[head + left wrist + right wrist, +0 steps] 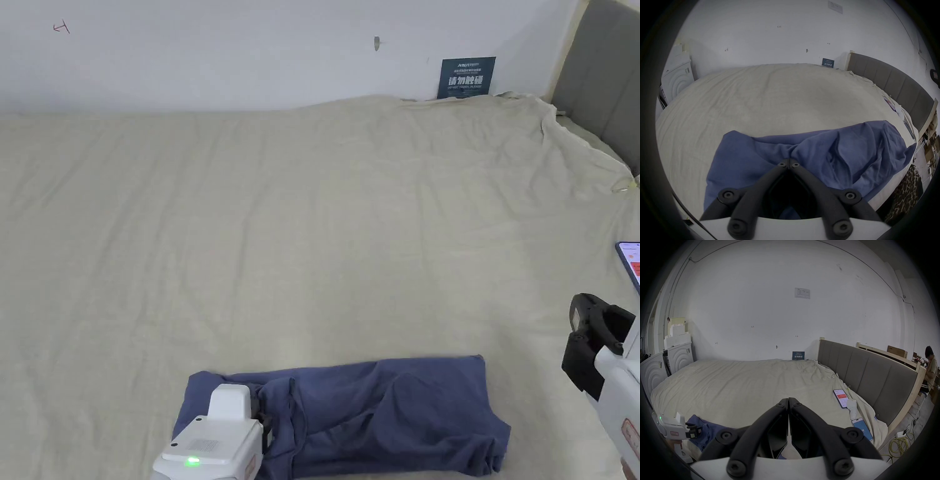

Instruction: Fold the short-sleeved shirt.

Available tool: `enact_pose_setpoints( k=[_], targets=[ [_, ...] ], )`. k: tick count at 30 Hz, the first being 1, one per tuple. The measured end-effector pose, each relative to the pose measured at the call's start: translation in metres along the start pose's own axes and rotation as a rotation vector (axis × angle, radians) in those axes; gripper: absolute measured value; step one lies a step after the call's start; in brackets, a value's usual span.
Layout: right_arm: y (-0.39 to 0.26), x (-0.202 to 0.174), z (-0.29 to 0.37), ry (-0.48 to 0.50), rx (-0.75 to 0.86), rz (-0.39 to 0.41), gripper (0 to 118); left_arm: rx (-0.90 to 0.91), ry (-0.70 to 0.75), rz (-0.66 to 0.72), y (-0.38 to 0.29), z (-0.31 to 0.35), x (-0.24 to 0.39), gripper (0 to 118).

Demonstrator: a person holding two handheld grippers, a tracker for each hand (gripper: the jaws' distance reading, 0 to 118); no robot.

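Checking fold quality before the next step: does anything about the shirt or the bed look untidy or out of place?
The blue shirt is folded into a rough strip but looks rumpled, with bunched creases near the left gripper, whose jaws are together at the cloth. Two phones lie on the bedsheet near the headboard.

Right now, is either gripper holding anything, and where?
Left gripper pinches a gathered fold of the blue shirt, left of its middle. Right gripper is shut, holding nothing.
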State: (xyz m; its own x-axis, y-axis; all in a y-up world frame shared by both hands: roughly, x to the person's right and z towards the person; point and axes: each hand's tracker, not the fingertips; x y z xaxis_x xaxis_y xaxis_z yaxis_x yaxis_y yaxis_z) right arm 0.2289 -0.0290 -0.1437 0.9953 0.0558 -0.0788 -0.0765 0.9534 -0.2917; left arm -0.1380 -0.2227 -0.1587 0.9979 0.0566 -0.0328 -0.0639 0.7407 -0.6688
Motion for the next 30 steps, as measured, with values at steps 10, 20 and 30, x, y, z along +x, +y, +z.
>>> enact_pose_setpoints(
  k=[10, 20, 30],
  targets=[
    [-0.002, 0.004, 0.002, -0.008, -0.007, -0.005, 0, -0.005, -0.104, -0.003, 0.003, -0.005, 0.036, 0],
    [0.002, 0.004, 0.003, 0.000, -0.002, 0.005, 0, -0.010, -0.175, 0.107, 0.046, 0.027, 0.000, 0],
    [0.005, -0.005, -0.003, 0.030, 0.008, 0.013, 0, -0.079, -0.291, 0.195, 0.096, 0.076, -0.120, 21]
  ],
)
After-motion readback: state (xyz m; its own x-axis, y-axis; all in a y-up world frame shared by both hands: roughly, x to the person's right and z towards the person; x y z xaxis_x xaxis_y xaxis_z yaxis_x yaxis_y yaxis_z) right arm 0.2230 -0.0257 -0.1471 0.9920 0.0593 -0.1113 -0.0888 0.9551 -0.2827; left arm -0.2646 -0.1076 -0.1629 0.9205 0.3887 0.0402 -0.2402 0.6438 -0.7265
